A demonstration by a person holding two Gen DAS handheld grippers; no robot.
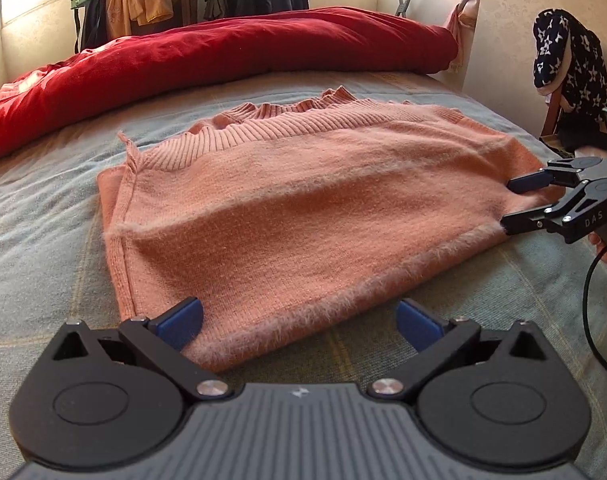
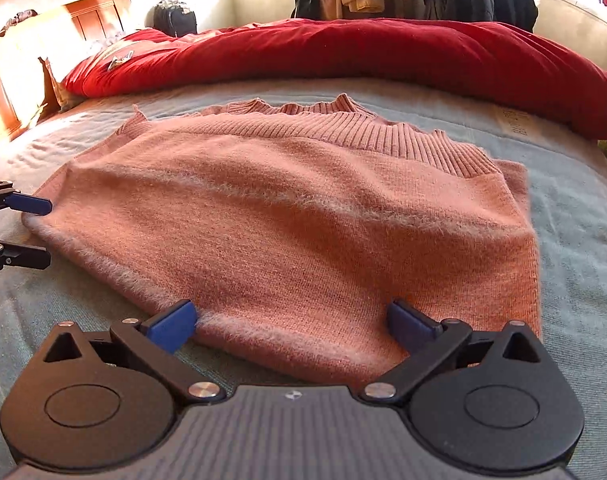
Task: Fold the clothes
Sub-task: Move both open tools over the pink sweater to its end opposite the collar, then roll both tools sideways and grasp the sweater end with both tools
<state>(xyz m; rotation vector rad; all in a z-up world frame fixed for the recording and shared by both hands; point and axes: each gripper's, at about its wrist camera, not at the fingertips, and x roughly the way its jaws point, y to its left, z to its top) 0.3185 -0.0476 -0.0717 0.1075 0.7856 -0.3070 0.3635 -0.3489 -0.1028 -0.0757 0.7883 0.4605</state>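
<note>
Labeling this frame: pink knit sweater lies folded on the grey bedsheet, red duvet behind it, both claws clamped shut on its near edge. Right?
One thing is off: the claws are not clamped. The left claw and the right claw both stand open, pads apart at the near edge of the pink sweater, as each wrist view shows. The rest holds: it lies folded on the grey bedsheet, with the red duvet behind it.

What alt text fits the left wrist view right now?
A folded pink sweater lies on a grey-blue bedspread, its near fuzzy edge between the open left gripper. The right gripper, also open, sits at its right edge; a red duvet lies behind.
</note>
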